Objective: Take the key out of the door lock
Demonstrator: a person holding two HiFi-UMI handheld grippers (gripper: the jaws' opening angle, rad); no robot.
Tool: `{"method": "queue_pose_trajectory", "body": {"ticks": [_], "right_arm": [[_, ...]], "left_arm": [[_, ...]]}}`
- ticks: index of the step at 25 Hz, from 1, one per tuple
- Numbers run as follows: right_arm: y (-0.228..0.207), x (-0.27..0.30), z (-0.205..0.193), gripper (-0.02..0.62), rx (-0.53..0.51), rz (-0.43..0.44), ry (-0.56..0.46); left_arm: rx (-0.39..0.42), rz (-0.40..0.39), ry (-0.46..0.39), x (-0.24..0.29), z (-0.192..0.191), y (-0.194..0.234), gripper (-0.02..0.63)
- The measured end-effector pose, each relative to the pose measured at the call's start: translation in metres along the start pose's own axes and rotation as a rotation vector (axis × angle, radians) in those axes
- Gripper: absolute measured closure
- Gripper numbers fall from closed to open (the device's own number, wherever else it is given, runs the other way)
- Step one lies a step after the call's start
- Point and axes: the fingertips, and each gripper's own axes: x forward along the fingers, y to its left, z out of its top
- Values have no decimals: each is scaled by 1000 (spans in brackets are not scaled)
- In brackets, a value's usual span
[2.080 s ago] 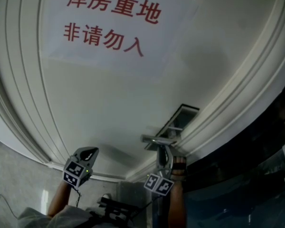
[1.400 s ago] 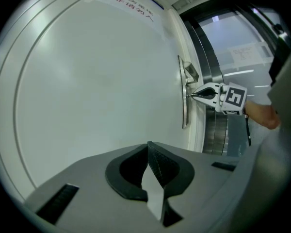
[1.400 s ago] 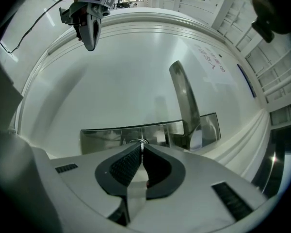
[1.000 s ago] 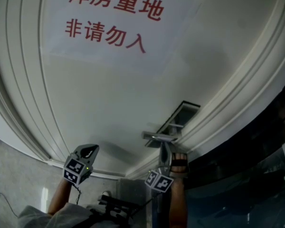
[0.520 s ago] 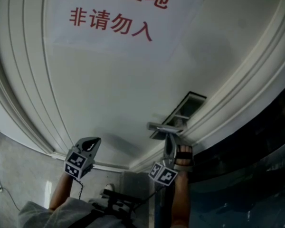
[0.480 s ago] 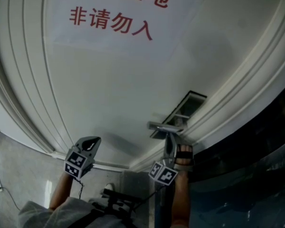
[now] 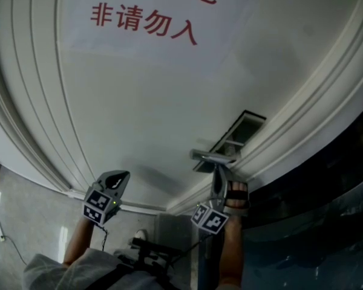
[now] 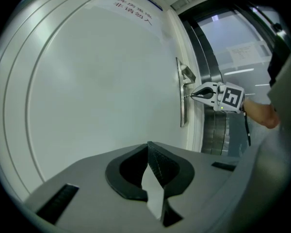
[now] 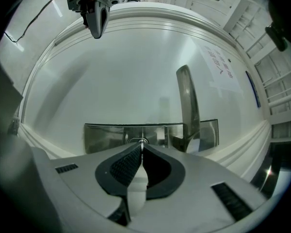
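The key (image 9: 142,141) shows as a thin metal sliver at the keyhole of the steel lock plate (image 9: 106,137). My right gripper (image 9: 141,145) is shut on it, pointing straight at the white door (image 7: 157,101). The lever handle (image 9: 186,106) stands just right of the jaws. In the head view the right gripper (image 7: 219,171) sits under the handle (image 7: 215,157), and the key is hidden there. My left gripper (image 7: 116,176) hangs apart to the left near the door panel, shut with nothing in it (image 8: 148,147). From there the right gripper (image 8: 203,93) is seen tip-on at the lock plate (image 8: 182,98).
A paper sign (image 7: 145,17) with red characters is stuck high on the door. Raised mouldings (image 7: 24,119) ring the panel. A dark glass pane (image 7: 327,222) stands right of the door frame. Cables (image 7: 151,249) and the person's forearms lie below the grippers.
The head camera has tipped a little, so the sign has slid up in the picture. Both grippers keep their places; the right stays shut at the lock.
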Motion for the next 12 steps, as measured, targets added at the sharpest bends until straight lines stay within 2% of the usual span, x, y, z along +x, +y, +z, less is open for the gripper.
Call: {"method": "queue_pose_trajectory", "body": {"ticks": [12], "right_arm": [[2, -11, 0, 574, 24, -3, -1]], "left_arm": [[6, -11, -3, -3, -1, -3, 601]]}}
